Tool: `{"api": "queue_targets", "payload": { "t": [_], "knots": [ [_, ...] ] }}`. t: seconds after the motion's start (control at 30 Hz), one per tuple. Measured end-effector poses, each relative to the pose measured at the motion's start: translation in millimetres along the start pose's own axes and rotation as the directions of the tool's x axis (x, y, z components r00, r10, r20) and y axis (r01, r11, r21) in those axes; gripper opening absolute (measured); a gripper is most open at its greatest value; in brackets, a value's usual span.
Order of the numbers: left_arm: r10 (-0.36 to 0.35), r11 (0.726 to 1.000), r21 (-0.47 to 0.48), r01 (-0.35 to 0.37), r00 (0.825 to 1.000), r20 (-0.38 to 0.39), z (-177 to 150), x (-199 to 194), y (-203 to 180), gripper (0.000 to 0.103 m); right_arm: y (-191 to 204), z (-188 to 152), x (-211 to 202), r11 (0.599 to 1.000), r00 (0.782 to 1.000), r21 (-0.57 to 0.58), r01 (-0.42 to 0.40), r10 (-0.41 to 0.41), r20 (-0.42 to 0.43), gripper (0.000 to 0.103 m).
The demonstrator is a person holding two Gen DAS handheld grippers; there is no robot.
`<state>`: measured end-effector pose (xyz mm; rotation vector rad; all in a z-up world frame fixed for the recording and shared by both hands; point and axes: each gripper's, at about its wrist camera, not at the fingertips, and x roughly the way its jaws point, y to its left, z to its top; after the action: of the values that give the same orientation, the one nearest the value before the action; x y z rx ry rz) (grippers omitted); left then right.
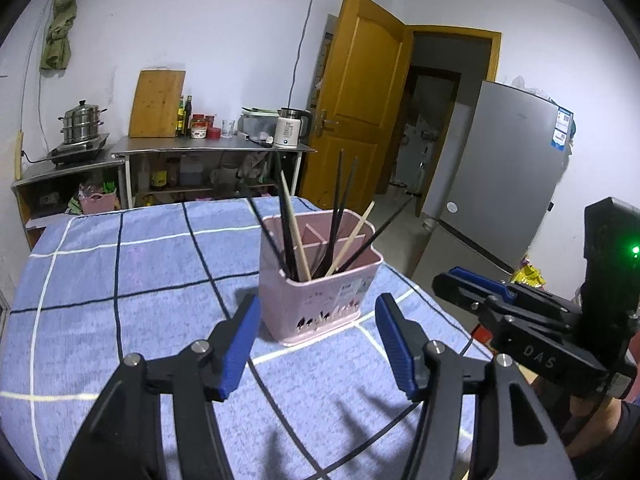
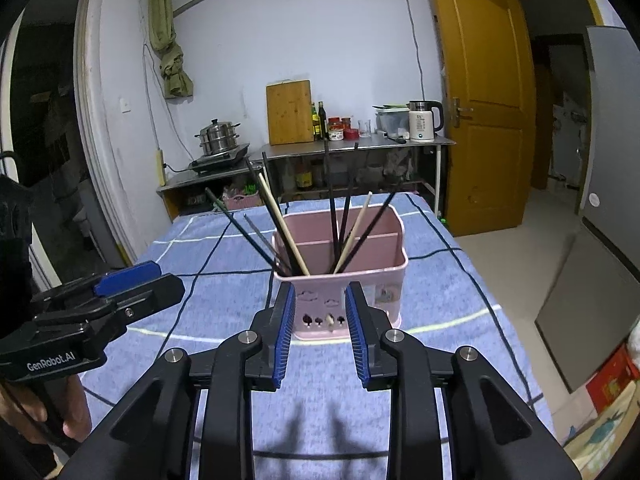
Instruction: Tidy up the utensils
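Observation:
A pink divided utensil holder (image 1: 316, 292) (image 2: 384, 264) stands upright on a table with a blue checked cloth (image 1: 120, 280) (image 2: 460, 280). Several dark and pale chopsticks (image 1: 339, 216) (image 2: 333, 216) lean in its near compartments. My left gripper (image 1: 318, 300) is open just short of the holder, its blue pads wider apart than the holder's near corner, with nothing between them. My right gripper (image 2: 320, 288) is open too, its pads standing narrower in front of the holder's near wall and touching nothing. Each gripper shows in the other's view: the right (image 1: 444, 276), the left (image 2: 160, 276).
Beyond the table stands a steel counter (image 1: 208, 148) (image 2: 352, 148) with a wooden cutting board (image 2: 290, 112), bottles, a white kettle (image 2: 422, 122) and a steamer pot (image 2: 219, 136). An orange door (image 2: 484, 120) hangs open at the right, beside a grey fridge (image 1: 504, 168).

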<state>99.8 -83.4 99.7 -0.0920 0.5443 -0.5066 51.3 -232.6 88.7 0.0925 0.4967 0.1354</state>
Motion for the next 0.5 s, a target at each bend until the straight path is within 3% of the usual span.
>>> {"api": "queue_targets", "payload": {
  "t": [0.5],
  "knots": [
    [0.041,0.999,0.031,-0.043,0.998,0.050,-46.3,-8.7,-6.5,0.062,8.8,-44.2,-8.0,1.000,0.999,-0.011,0.027,-0.027,0.027,0.027]
  ]
}}
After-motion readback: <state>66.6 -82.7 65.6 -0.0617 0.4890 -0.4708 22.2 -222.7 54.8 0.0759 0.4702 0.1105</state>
